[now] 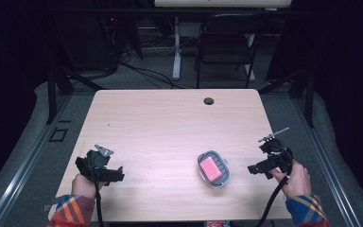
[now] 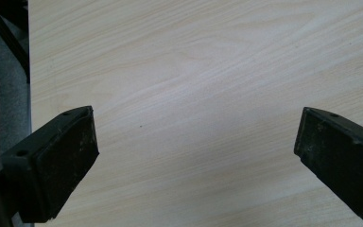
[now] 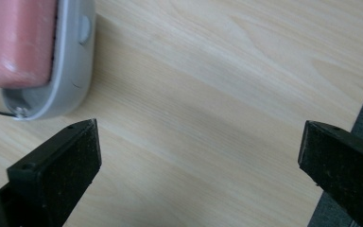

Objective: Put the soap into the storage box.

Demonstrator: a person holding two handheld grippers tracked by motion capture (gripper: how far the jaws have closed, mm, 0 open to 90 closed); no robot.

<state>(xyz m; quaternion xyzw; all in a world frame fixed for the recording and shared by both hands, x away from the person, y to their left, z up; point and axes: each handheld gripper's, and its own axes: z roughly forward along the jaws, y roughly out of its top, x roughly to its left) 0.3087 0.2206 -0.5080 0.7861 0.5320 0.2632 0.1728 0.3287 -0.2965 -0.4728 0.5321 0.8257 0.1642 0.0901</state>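
Plainly, the right gripper (image 1: pixel 264 166), jaws wide and empty, is the nearer tool: the pink soap bar (image 1: pixel 211 168) in its grey oval plastic dish (image 1: pixel 201 161) lies just at its nine o'clock, long axis running eleven-to-five. Farther off, the left gripper (image 1: pixel 105 169) gapes empty over the pale wooden table (image 1: pixel 170 123).

in the right gripper view the pink soap (image 3: pixel 16 40) and its grey dish (image 3: pixel 71 61) are cut off by the top and left edges and look soft with blur. in the high view the dish's (image 1: pixel 213 169) ribs are too small to tell, and the person's sleeves (image 1: pixel 73 210) run off the bottom edge.
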